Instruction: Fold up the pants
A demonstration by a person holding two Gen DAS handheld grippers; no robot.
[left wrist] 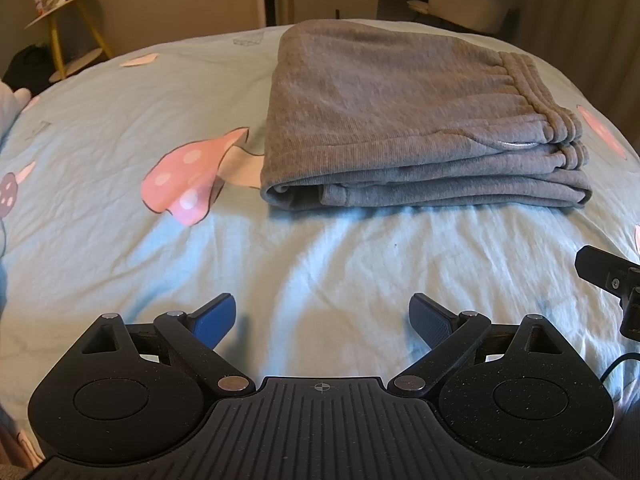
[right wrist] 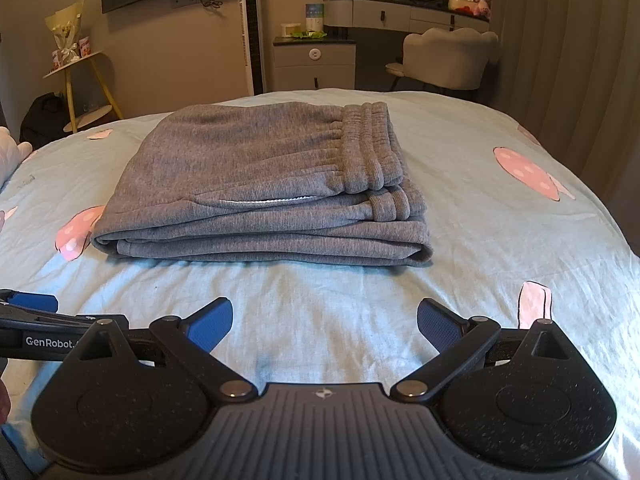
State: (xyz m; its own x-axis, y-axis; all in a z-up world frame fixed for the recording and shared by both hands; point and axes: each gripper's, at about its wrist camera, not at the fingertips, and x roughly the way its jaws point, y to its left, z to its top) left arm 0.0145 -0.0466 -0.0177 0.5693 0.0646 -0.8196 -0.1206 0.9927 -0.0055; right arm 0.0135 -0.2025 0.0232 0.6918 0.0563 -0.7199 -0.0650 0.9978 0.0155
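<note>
**Folded grey pants on the bed, both grippers empty**

Here, in the left wrist view, we see the left gripper [left wrist: 322, 320] hovering low over the pale blue bedsheet [left wrist: 120, 128] with its blue-padded fingers [left wrist: 212, 320] spread wide apart and nothing between them. The grey pants [left wrist: 404, 120] lie folded in a compact stack ahead and slightly right of the gripper, well apart from it, the ribbed waistband [left wrist: 536, 100] on the stack's right side. A pink mushroom print [left wrist: 188, 176] sits just beside the stack's left edge. At the far right edge we catch a black part of the other tool.

In the right wrist view, we find the right gripper [right wrist: 325, 322] likewise spread, holding nothing, above the sheet. The pants [right wrist: 256, 184] rest ahead and a little left, waistband [right wrist: 372, 148] on top at the right. The left gripper [right wrist: 32, 308] shows at the left edge. Beyond the bed stand a chair [right wrist: 448, 60] and a small cabinet [right wrist: 314, 62].
</note>
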